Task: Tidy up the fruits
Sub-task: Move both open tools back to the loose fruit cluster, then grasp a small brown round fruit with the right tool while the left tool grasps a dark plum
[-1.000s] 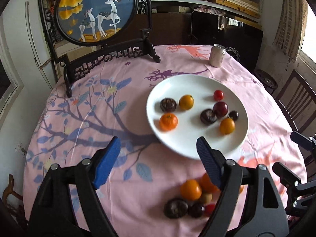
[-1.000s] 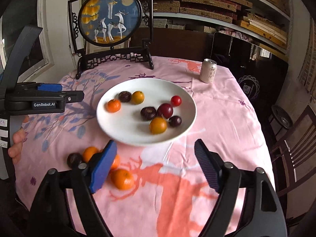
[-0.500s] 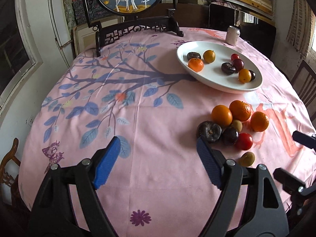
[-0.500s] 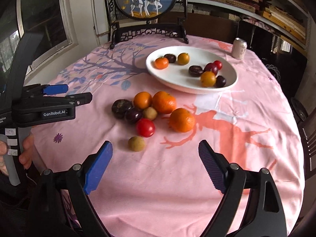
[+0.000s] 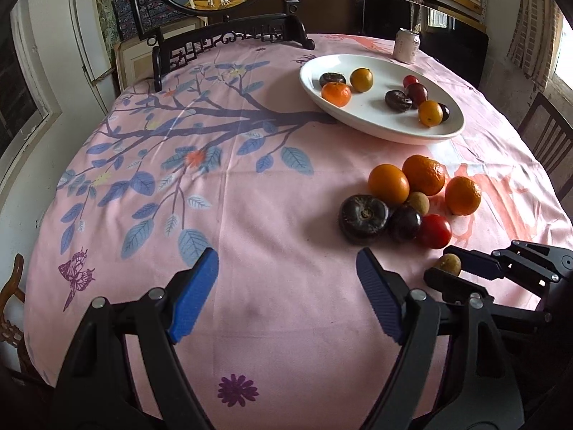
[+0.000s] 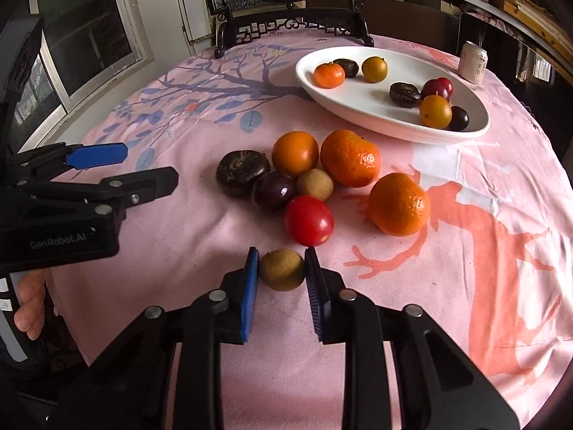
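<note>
A loose pile of fruit lies on the pink tablecloth: three oranges [image 6: 350, 157], a red tomato [image 6: 308, 220], a dark plum [image 6: 273, 190], a dark flat fruit [image 6: 242, 171] and a tan longan [image 6: 315, 185]. My right gripper [image 6: 281, 268] is shut on a second tan longan [image 6: 281, 269] at the near edge of the pile; that longan also shows in the left wrist view [image 5: 449, 264]. My left gripper [image 5: 286, 295] is open and empty, low over the cloth left of the pile. A white plate [image 6: 358, 107] beyond holds several fruits.
A drinks can [image 6: 473, 61] stands behind the plate. A black carved stand with a round deer picture [image 5: 229, 36] stands at the table's far edge. Chairs [image 5: 548, 136] stand at the right. The table's near edge is close below both grippers.
Both grippers have moved back and down from over the plate to the loose pile. The right gripper has closed from wide open onto the near longan.
</note>
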Demonstrator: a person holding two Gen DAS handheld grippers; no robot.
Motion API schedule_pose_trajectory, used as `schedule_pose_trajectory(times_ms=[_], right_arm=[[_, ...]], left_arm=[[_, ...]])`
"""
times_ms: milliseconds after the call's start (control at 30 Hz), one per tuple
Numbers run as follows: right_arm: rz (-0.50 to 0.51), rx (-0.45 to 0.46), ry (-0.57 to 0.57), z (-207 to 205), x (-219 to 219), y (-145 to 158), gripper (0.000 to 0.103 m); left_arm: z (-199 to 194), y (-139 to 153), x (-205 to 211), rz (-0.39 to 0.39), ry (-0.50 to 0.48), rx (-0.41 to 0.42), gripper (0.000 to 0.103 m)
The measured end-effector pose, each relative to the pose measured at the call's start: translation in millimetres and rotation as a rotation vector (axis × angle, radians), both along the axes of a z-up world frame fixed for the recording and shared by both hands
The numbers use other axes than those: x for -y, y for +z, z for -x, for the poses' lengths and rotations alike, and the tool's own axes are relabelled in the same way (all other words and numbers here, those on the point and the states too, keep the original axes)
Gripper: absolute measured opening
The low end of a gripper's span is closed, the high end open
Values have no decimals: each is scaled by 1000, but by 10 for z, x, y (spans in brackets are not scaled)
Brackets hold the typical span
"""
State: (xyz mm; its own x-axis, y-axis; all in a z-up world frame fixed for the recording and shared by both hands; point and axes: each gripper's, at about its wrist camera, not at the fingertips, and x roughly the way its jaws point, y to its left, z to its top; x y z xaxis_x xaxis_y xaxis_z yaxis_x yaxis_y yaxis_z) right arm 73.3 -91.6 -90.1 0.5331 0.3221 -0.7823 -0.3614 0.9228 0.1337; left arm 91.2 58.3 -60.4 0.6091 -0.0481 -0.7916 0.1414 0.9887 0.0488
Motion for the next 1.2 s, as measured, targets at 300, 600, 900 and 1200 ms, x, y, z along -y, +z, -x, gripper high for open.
schedule_pose_trajectory(times_ms=[300, 600, 900, 1200], right_arm=[[-51, -8, -96, 172, 485, 80, 26], [-115, -3, -145, 245, 718, 120, 26], [-113, -4, -132, 233, 656, 143, 26], [-104, 4, -127, 207, 591, 195, 26]], left_arm=[[-202, -263, 367, -46, -64, -64, 81], [-473, -308, 470, 44, -111, -84, 41], [-258, -250, 423, 66, -103, -85, 41], [-42, 44, 344, 104, -127, -22, 41]])
